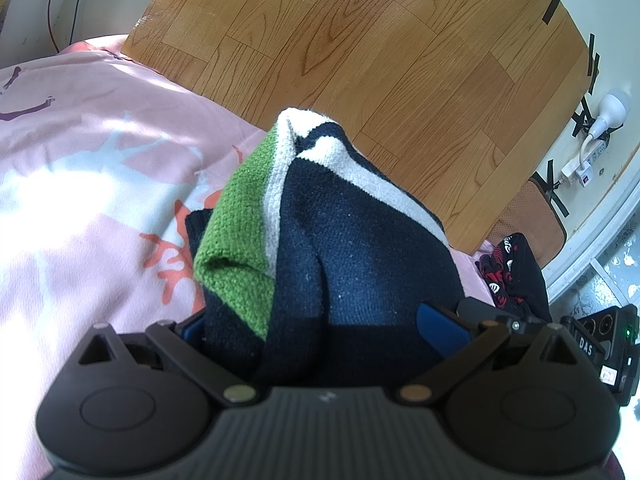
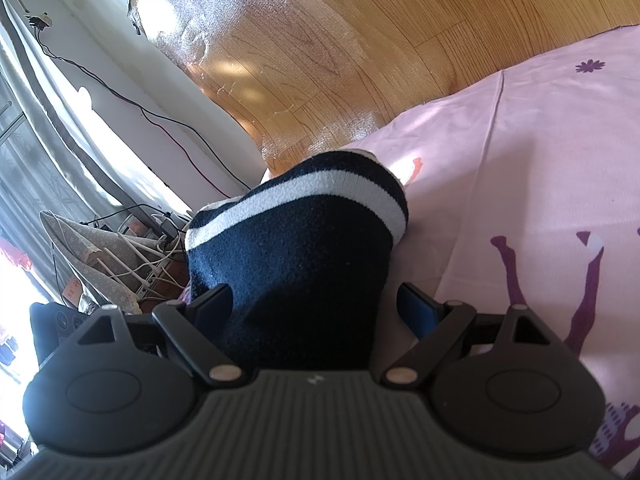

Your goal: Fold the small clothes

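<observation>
A small knit garment point(image 1: 340, 240), navy with white stripes and a green patch, fills the space between the fingers of my left gripper point(image 1: 316, 324) and bunches up over the pink bedsheet point(image 1: 100, 184). In the right wrist view the same navy garment point(image 2: 296, 248) with a white stripe sits between the fingers of my right gripper point(image 2: 316, 304). Both grippers' fingers stand apart around thick cloth, and the fingertips are hidden by it. Whether either pair clamps the cloth is not visible.
The pink printed sheet point(image 2: 540, 168) covers a bed beside a wooden floor point(image 1: 380, 48). A dark red-patterned garment point(image 1: 512, 272) lies at the bed's right edge. A power strip and plug point(image 1: 588, 152) sit by the wall. Cables and a grey cloth point(image 2: 112, 252) lie on the floor.
</observation>
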